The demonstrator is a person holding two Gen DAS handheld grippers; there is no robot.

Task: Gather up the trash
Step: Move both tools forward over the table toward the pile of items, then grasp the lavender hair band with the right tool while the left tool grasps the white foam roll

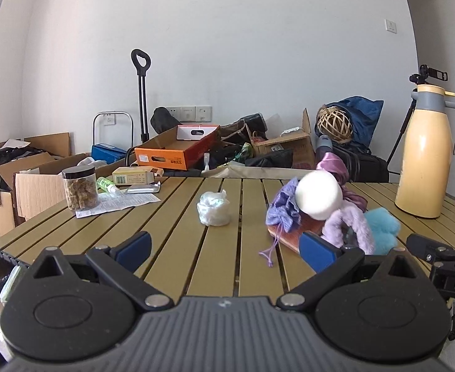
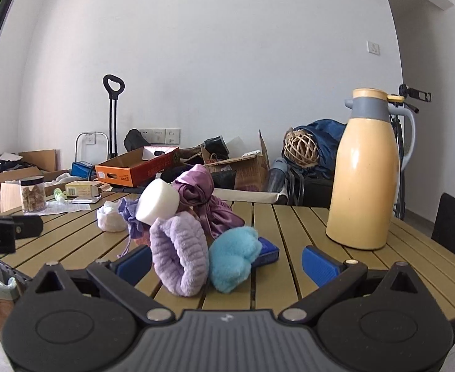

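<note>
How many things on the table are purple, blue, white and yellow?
Purple: 3 - knit pouch, satin cloth, fuzzy band
Blue: 2 - fluffy ball, flat block
White: 2 - foam puck, crumpled wad
Yellow: 1 - jug
Total: 8

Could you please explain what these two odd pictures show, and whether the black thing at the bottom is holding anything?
There is no robot here: a person carries a hand-held gripper in each hand, with a wide-angle camera looking along its jaws. One picture comes from the left gripper, the other from the right gripper. Both stand open and hold nothing. Ahead is a slatted table. On it lie a crumpled white wad, likely trash, a jar, a leaflet, a small carton, a yellow jug, and a pile of soft purple and blue things.
</note>
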